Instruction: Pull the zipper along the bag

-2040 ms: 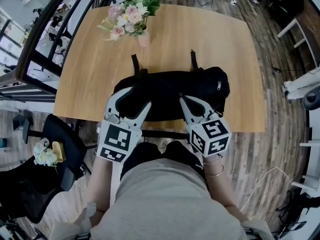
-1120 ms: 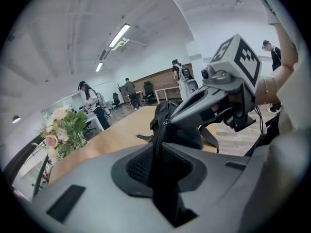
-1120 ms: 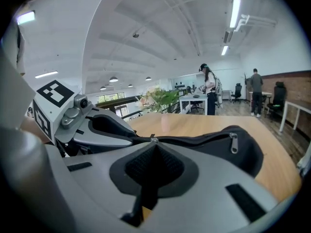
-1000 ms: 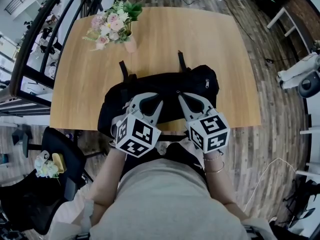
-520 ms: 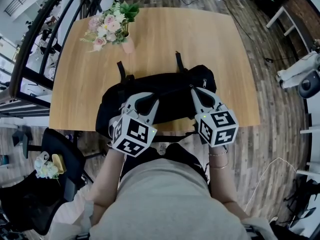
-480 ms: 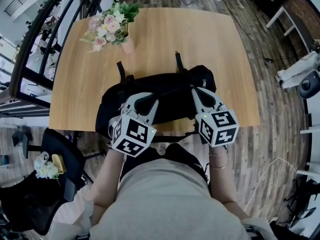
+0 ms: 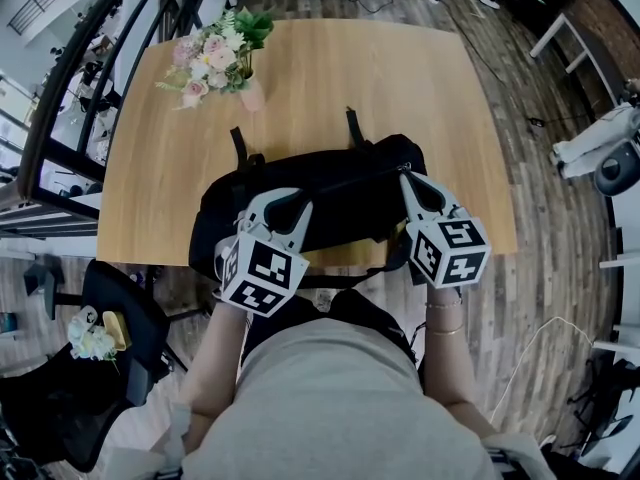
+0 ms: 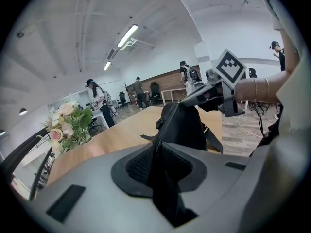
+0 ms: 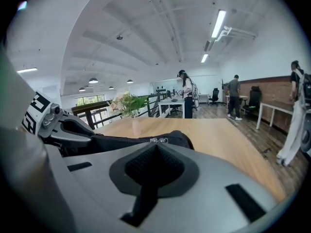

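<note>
Bag [image 7: 330, 193] lies long axis across the worktop [image 7: 330, 78]; left gripper [image 7: 278, 196] jaws clamp its fabric at left, right gripper [image 7: 410, 180] jaws pinch the zipper pull [image 9: 158, 140] near the right end

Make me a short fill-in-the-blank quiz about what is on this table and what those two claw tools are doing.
1. The ____ bag lies on the wooden table.
2. A vase of ____ stands at the table's far left corner.
3. The left gripper is shut on the bag's fabric, while the right gripper, at the bag's ____ end, is shut on the zipper pull.

Missing words: black; flowers; right.
</note>
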`<state>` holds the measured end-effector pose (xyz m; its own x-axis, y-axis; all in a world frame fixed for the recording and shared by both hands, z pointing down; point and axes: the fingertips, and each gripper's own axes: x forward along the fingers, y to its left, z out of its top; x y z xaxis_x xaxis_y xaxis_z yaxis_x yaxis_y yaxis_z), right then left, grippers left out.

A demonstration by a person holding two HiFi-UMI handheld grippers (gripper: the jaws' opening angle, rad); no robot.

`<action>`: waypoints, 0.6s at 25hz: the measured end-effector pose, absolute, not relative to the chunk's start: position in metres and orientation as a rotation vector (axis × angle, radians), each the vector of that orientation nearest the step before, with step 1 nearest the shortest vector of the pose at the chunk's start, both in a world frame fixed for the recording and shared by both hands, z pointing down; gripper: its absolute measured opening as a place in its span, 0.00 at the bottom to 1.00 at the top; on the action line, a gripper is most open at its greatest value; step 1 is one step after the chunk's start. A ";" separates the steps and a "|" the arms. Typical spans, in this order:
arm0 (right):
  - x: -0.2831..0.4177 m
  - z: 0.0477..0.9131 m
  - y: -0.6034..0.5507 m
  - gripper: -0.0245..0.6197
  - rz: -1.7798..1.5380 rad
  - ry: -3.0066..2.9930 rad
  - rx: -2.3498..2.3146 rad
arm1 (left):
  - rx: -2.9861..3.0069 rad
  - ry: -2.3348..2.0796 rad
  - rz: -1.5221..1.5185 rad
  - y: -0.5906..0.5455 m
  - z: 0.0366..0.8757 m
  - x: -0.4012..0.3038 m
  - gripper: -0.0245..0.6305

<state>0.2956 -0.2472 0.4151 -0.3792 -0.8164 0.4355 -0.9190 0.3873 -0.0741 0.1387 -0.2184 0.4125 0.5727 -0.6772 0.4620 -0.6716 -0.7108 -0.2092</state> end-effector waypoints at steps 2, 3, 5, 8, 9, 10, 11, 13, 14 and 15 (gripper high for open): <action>0.296 0.416 -0.247 0.05 0.447 -2.329 1.517 | -2.775 1.198 -0.820 -0.219 0.412 0.139 0.14; 0.296 0.416 -0.247 0.06 0.450 -2.334 1.515 | -2.772 1.203 -0.821 -0.219 0.412 0.139 0.14; 0.295 0.415 -0.246 0.06 0.457 -2.344 1.511 | -2.764 1.221 -0.825 -0.219 0.413 0.138 0.14; 0.292 0.415 -0.246 0.06 0.447 -2.334 1.517 | -2.771 1.257 -0.817 -0.218 0.414 0.138 0.15; 0.291 0.414 -0.245 0.06 0.442 -2.329 1.518 | -2.775 1.273 -0.809 -0.218 0.414 0.138 0.15; 0.289 0.414 -0.244 0.07 0.438 -2.329 1.515 | -2.777 1.292 -0.796 -0.218 0.413 0.137 0.15; 0.287 0.413 -0.243 0.09 0.434 -2.335 1.509 | -2.780 1.314 -0.777 -0.218 0.412 0.137 0.19; 0.282 0.410 -0.241 0.14 0.426 -2.353 1.498 | -2.801 1.364 -0.720 -0.220 0.408 0.135 0.27; 0.280 0.408 -0.241 0.15 0.421 -2.362 1.498 | -2.817 1.394 -0.687 -0.221 0.405 0.132 0.32; 0.279 0.405 -0.241 0.15 0.417 -2.369 1.499 | -2.836 1.424 -0.653 -0.223 0.401 0.130 0.33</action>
